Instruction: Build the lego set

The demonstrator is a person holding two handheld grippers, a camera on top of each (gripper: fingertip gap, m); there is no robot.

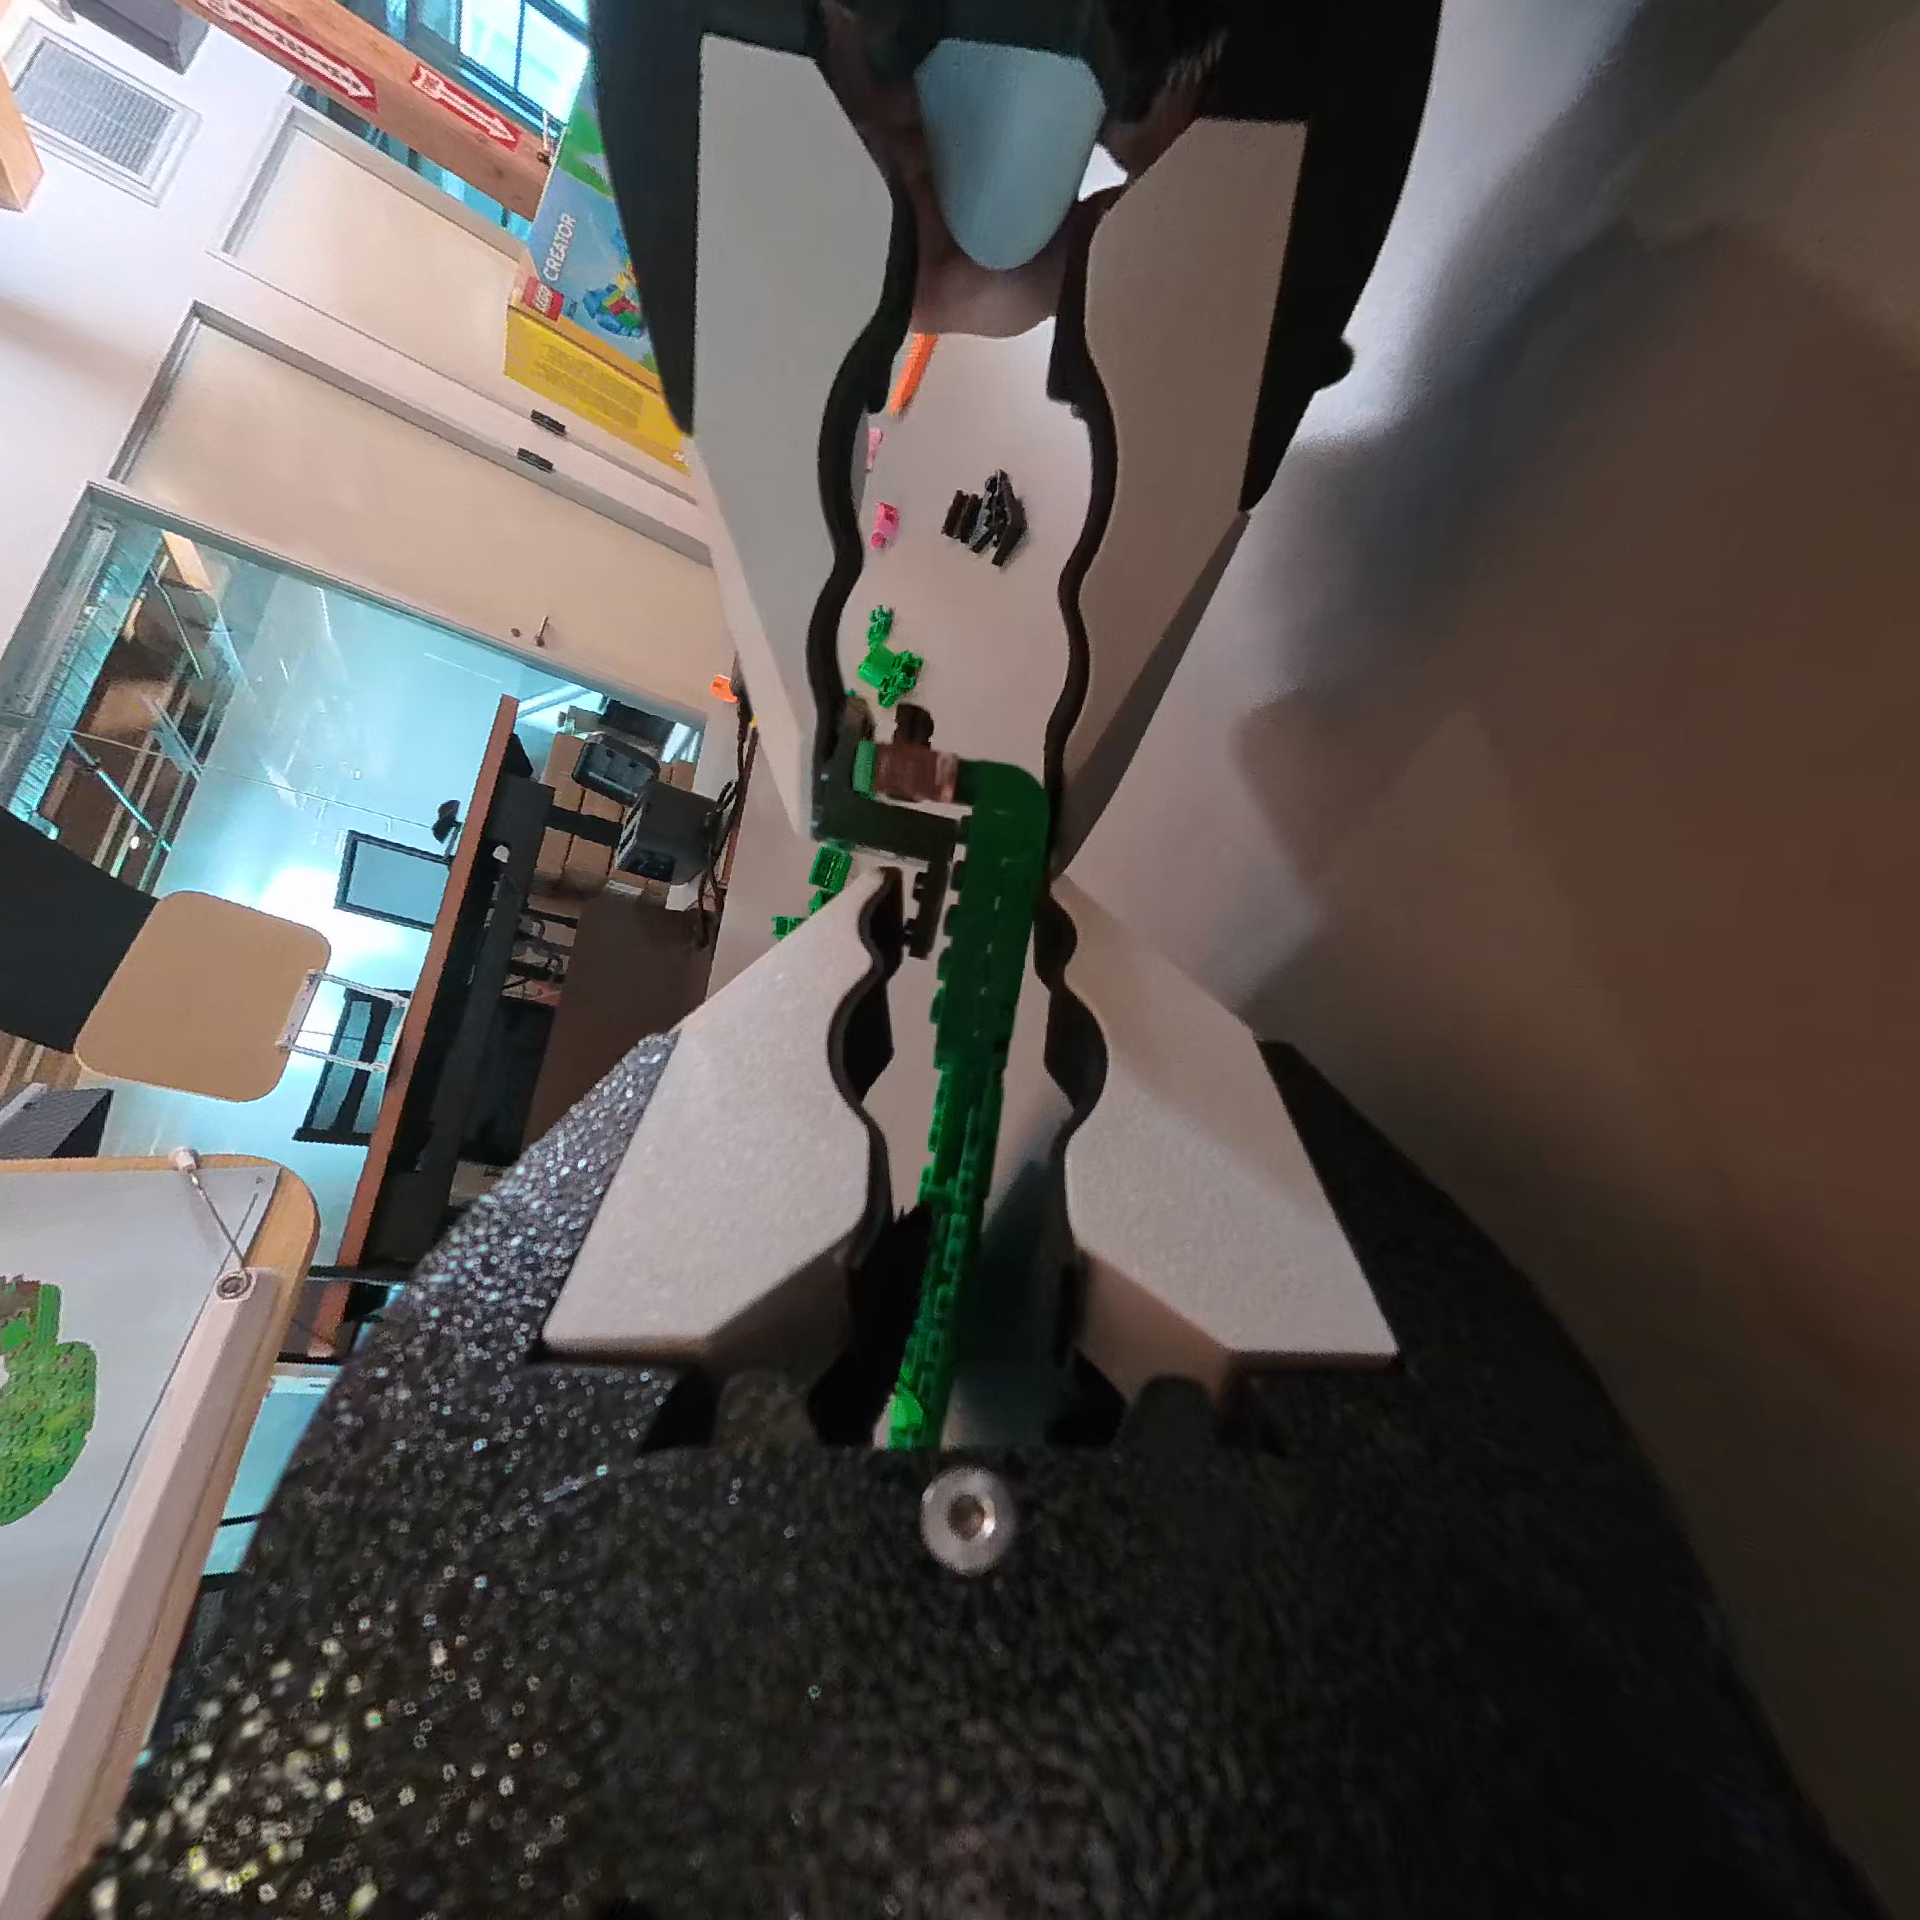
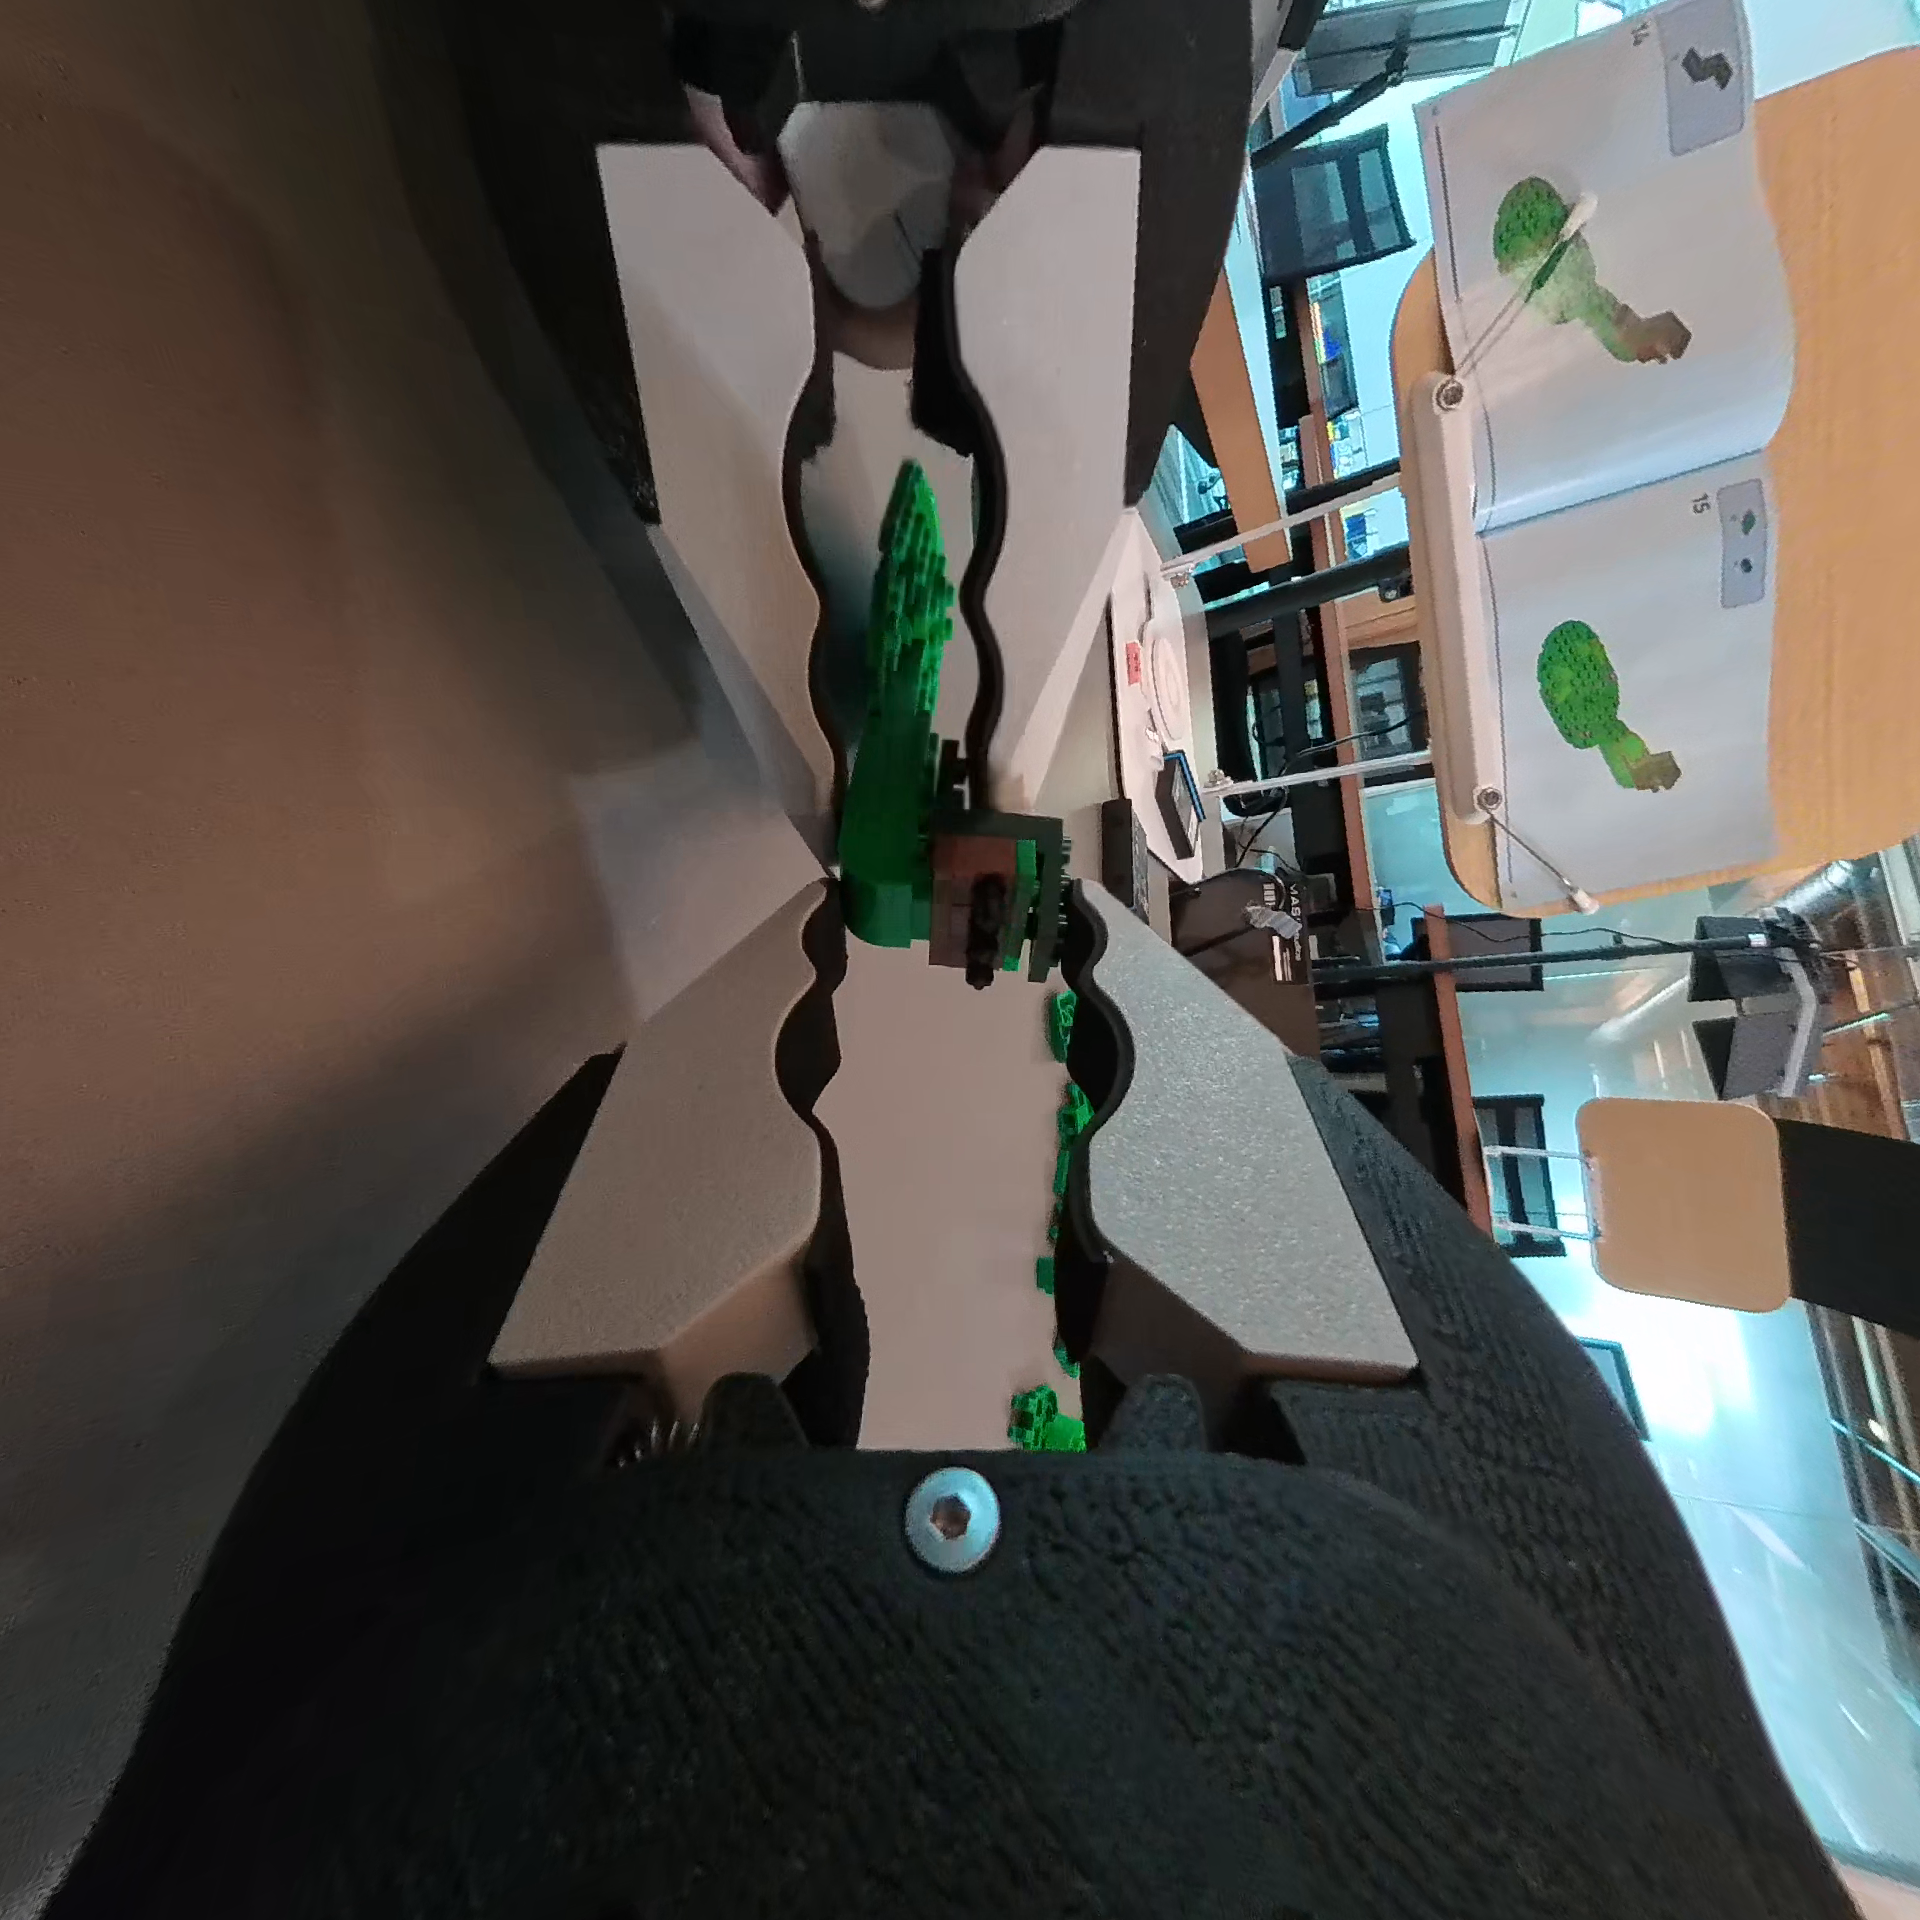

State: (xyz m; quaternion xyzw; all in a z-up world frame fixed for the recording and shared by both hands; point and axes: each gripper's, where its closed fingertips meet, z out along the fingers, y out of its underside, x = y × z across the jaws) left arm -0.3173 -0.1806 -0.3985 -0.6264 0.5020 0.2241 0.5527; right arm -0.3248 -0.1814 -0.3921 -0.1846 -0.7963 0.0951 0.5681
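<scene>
A green Lego build (image 1: pixel 982 1039), a flat studded leaf shape with a brown and dark green block (image 1: pixel 904 779) at one end, hangs between my two grippers above the white table (image 1: pixel 997 436). My left gripper (image 1: pixel 961 883) is shut on the green leaf part, which runs back between its fingers. My right gripper (image 2: pixel 951 894) faces it tip to tip and is shut on the brown and dark green end (image 2: pixel 982 894). In the right wrist view the leaf (image 2: pixel 899 644) lies between the left gripper's fingers (image 2: pixel 727 416).
Loose pieces lie on the table: orange (image 1: pixel 912 369), pink (image 1: pixel 885 523), black (image 1: pixel 987 517) and green (image 1: pixel 894 665); more green ones (image 2: pixel 1051 1418) sit near my right finger. An open instruction booklet (image 2: pixel 1621 468) stands on a holder. A Lego box (image 1: pixel 582 270) stands behind. Both grippers' tips are close together, under 4 cm apart.
</scene>
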